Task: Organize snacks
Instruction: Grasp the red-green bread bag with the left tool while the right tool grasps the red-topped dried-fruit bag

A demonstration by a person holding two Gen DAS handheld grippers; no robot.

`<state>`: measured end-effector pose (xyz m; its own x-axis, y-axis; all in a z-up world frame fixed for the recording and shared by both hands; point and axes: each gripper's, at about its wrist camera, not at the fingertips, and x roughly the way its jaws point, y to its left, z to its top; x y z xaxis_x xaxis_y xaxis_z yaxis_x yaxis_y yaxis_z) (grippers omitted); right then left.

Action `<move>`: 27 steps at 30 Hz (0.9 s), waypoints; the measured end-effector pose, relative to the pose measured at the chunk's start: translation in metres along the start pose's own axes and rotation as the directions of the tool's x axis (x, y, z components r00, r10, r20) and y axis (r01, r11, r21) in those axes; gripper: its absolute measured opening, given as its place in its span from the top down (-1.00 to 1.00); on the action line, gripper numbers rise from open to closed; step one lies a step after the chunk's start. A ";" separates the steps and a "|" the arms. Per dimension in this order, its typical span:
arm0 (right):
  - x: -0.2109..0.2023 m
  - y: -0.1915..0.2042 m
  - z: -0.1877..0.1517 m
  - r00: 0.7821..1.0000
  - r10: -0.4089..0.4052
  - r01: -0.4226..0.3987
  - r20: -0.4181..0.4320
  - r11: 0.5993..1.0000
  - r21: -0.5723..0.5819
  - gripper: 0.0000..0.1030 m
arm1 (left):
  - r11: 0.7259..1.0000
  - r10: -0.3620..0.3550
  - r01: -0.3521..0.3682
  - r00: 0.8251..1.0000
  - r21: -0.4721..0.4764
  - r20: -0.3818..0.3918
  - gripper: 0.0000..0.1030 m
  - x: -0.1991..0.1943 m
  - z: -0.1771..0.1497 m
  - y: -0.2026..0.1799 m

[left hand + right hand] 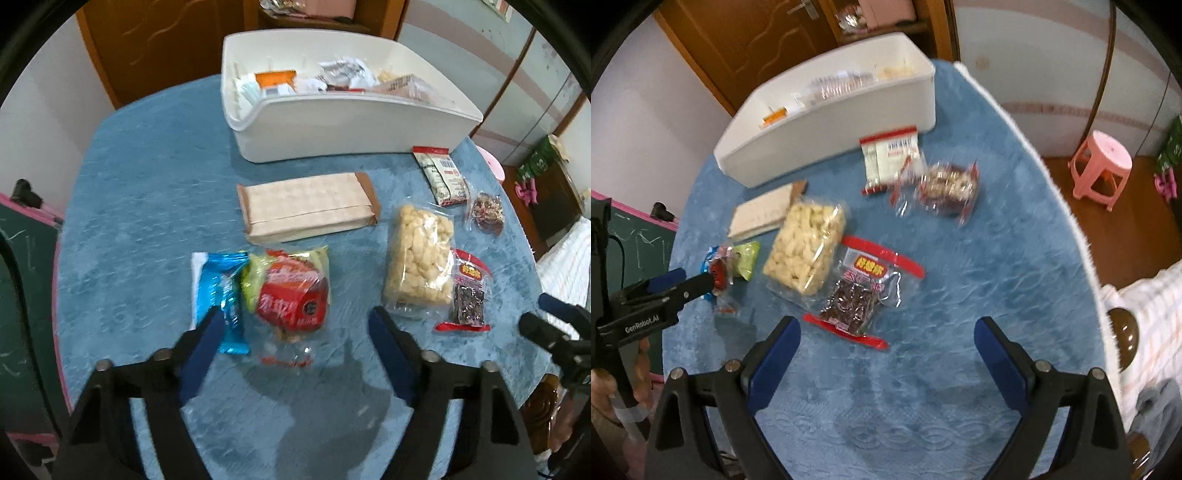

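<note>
Snack bag (291,295) at twelve o'clock of the spread left gripper (295,325) looks light, crinkly, slippery; pinch its sealed edge. Right gripper (886,332) spread too.

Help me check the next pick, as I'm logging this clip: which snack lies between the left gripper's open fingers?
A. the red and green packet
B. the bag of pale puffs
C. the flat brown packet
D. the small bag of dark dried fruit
A: in the left wrist view the left gripper is open, with the red and green packet lying on the blue cloth between its fingers.
</note>
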<state>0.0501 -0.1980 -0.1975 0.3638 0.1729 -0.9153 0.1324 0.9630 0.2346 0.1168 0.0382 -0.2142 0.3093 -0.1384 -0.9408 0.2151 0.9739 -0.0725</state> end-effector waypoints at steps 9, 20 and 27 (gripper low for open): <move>0.053 0.010 0.001 0.995 -0.017 0.019 -0.101 1.000 0.025 -0.86 | 1.000 0.012 -0.014 0.997 -0.016 -0.080 -0.21 0.036 0.014 0.000; 0.071 0.046 -0.002 0.984 -0.164 0.156 -0.070 0.982 -0.102 -0.46 | 0.997 0.065 -0.069 0.989 -0.028 -0.132 0.02 0.061 0.024 -0.005; 0.061 0.042 -0.010 0.988 -0.128 0.118 -0.086 0.987 -0.111 -0.06 | 0.998 0.051 -0.055 0.987 -0.020 -0.151 0.08 0.051 0.010 -0.010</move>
<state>0.0691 -0.1446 -0.2468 0.2636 0.0655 -0.9624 0.0708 0.9937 0.0870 0.1401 0.0191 -0.2583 0.1760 -0.0594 -0.9826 0.1790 0.9835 -0.0274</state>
